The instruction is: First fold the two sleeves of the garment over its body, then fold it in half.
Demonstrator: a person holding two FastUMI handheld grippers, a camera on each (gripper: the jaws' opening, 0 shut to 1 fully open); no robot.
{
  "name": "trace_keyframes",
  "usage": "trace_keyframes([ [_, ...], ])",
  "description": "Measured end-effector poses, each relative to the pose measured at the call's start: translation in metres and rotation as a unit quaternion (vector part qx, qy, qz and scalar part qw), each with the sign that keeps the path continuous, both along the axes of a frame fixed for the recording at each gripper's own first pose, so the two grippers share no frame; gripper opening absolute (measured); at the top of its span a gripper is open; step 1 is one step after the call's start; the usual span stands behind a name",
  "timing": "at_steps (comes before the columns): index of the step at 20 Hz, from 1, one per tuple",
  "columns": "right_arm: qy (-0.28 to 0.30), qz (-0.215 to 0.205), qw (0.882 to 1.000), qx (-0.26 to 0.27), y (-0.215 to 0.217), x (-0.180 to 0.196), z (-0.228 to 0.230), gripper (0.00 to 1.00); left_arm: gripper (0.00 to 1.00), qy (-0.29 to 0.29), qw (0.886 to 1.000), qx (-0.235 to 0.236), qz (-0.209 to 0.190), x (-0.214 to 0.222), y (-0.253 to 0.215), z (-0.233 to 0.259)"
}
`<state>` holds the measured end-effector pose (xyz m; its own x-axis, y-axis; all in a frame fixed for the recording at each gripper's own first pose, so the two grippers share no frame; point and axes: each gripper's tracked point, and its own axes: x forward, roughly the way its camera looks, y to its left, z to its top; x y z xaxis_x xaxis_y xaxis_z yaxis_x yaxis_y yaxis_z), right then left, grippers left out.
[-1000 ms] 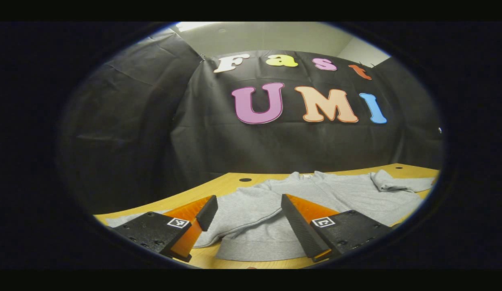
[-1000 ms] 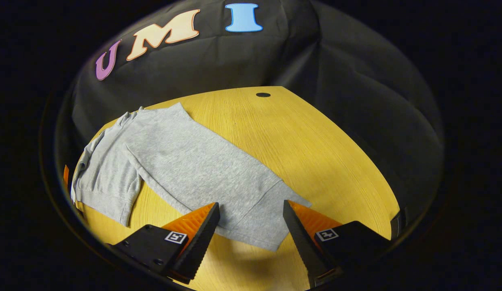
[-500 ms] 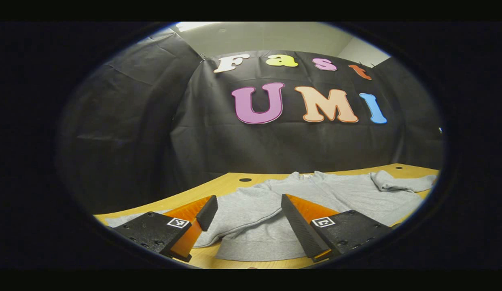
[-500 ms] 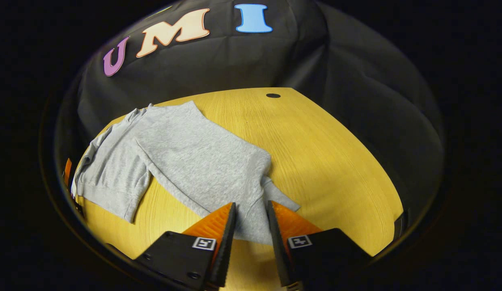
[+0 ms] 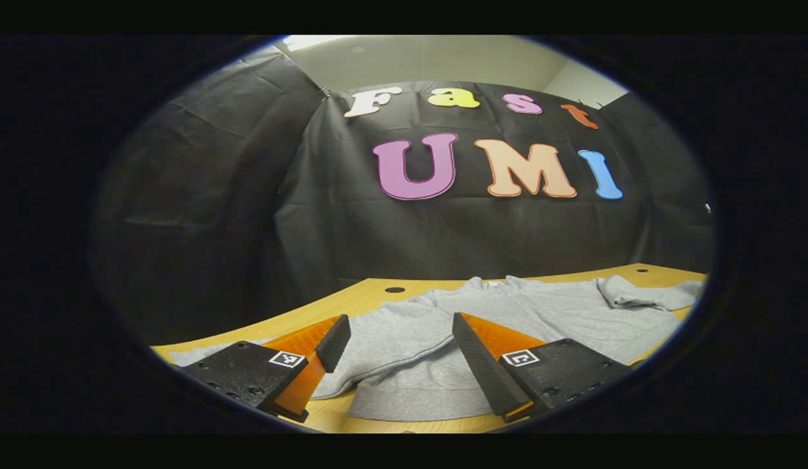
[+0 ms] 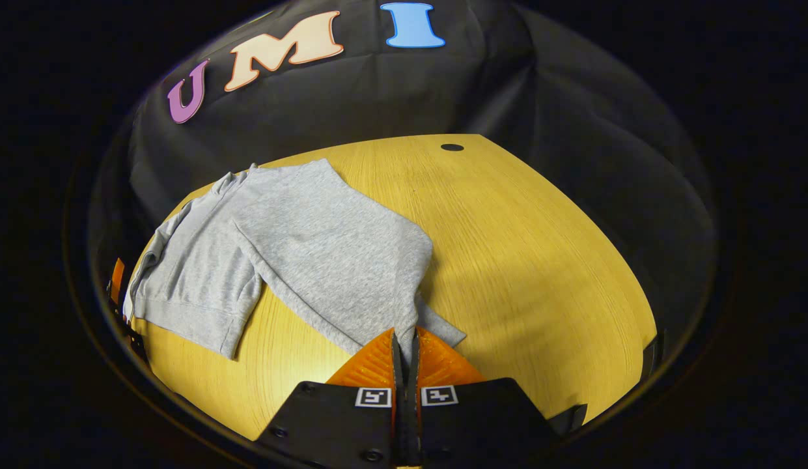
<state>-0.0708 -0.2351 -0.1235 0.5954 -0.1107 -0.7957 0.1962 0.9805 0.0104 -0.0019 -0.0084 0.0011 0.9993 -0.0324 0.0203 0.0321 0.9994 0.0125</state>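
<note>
Soft grey knit cloth on the sweatshirt [image 6: 312,241], matt and faintly fleecy, with a ribbed band along its hem [image 5: 417,407] and a ribbed cuff on the sleeve [image 6: 351,273]. Under it, the table [image 6: 540,247] shows pale wood grain with a smooth, slightly satin finish that catches the light. Behind, the booth wall [image 5: 202,215] is black cloth, matt, creased and wrinkled. The right gripper [image 6: 404,345] has ridged, rough-textured fingers [image 6: 377,358].
</note>
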Motion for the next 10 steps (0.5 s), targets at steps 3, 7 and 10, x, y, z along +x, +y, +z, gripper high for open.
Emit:
trace_keyframes([
  [3, -0.015, 0.013, 1.0, -0.005, 0.013, 0.01, 0.013, 0.02, 0.94, 0.0, 1.0, 0.0, 0.0, 0.0, 0.001, 0.0],
  [7, -0.059, 0.038, 0.997, 0.026, 0.048, 0.048, 0.052, 0.02, 0.93, 0.0, 1.0, 0.0, 0.0, 0.001, 0.0, 0.0],
  [10, -0.102, 0.059, 0.993, 0.03, 0.07, 0.089, 0.089, 0.02, 0.93, 0.0, 1.0, 0.0, 0.0, 0.001, 0.0, 0.0],
])
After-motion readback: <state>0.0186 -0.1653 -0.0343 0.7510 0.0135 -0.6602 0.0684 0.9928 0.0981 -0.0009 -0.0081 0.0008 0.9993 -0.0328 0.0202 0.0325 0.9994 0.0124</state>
